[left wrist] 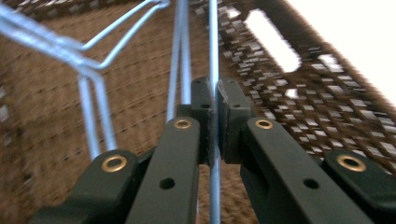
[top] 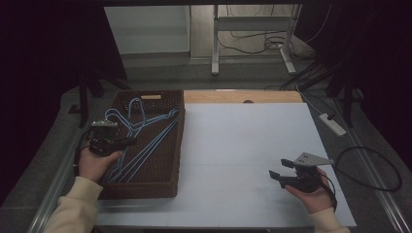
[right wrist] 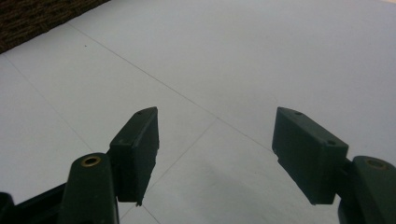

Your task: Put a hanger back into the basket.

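The high view is dim, its edges nearly black. The left gripper view is motion-blurred, with blown-out glare top right. The right gripper view is evenly lit.

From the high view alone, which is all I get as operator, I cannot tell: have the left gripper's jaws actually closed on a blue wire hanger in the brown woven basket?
Observer: Yes. The left gripper pinches one thin blue wire hanger between shut jaws.
Operator: And the basket's inside?
Observer: The brown woven basket has a slot handle cut in its wall.
Operator: The right gripper?
Observer: The right gripper is wide open above the bare white tabletop.
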